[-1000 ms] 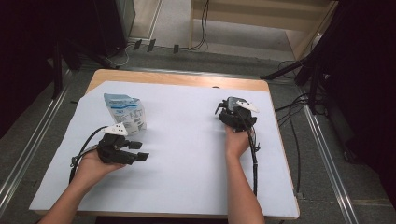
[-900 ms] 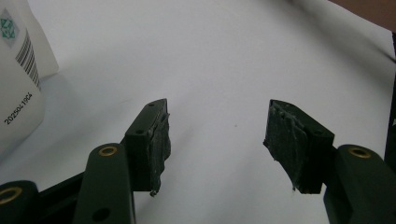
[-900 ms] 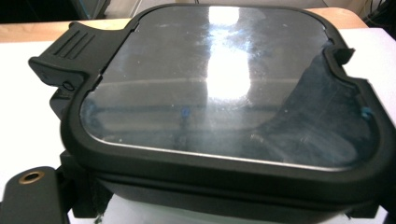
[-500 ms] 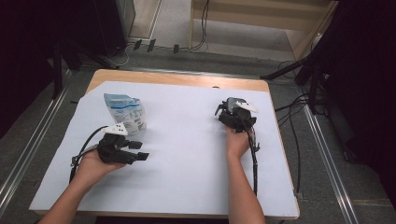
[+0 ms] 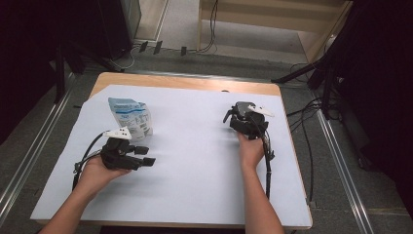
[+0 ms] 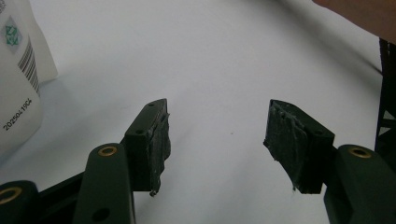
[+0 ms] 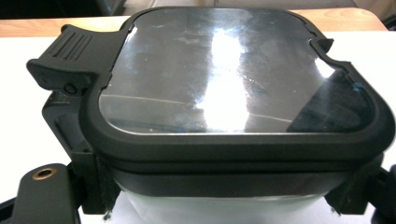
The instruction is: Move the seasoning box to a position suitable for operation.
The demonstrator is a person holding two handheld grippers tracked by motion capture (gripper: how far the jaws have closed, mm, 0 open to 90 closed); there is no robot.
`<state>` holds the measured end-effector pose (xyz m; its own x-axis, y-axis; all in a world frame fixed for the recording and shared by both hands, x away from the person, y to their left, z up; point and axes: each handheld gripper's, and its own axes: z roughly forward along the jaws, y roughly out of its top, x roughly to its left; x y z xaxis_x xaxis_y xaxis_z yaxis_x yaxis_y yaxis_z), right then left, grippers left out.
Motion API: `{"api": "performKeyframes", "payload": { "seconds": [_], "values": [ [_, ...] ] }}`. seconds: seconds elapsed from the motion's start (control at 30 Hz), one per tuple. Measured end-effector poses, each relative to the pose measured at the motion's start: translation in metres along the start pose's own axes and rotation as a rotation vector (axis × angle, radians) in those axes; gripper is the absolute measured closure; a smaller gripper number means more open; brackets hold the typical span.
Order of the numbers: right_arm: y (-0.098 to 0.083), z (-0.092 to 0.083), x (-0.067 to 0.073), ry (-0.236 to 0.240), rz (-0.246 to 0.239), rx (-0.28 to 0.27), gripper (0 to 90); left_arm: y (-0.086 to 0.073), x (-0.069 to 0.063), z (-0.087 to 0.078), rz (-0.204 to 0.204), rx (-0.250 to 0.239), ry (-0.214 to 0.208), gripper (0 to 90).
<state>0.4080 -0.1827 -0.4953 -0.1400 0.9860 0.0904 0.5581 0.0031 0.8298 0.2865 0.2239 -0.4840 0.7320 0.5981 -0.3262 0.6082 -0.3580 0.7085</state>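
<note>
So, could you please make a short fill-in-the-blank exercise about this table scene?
1. The white pouch stands nearest the ____ gripper.
2. The fingers of that gripper have ____ between them.
3. The right gripper has its fingers at the two sides of a black ____ with a glossy lid.
4. The table is covered by a ____ sheet.

Missing words: left; nothing; container; white

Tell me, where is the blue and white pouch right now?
In the high view the pouch stands on the table's far left, just beyond the left hand-held gripper.
</note>
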Motion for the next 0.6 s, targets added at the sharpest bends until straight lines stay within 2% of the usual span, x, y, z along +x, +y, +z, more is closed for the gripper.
{"api": "performKeyframes", "payload": {
  "seconds": [0.1, 0.23, 0.4, 0.43, 0.6],
  "values": [
    [0.001, -0.006, 0.002, 0.011, -0.018, 0.005, 16.3, 0.000, 0.000, 0.001, -0.002, -0.003, -0.003, 40.6],
    [-0.002, -0.023, 0.012, 0.069, -0.033, -0.010, 16.3, 0.002, -0.001, 0.003, 0.002, -0.005, -0.005, 40.6],
    [-0.006, -0.035, 0.020, 0.103, -0.052, -0.004, 16.3, 0.006, -0.002, 0.004, 0.012, 0.008, -0.007, 40.6],
    [-0.008, -0.042, 0.025, 0.123, -0.070, -0.003, 16.3, 0.006, -0.002, 0.006, 0.013, 0.004, -0.015, 40.5],
    [-0.015, -0.058, 0.033, 0.160, -0.098, 0.001, 16.3, 0.009, -0.002, 0.009, 0.015, 0.011, -0.022, 40.7]
  ]
}}
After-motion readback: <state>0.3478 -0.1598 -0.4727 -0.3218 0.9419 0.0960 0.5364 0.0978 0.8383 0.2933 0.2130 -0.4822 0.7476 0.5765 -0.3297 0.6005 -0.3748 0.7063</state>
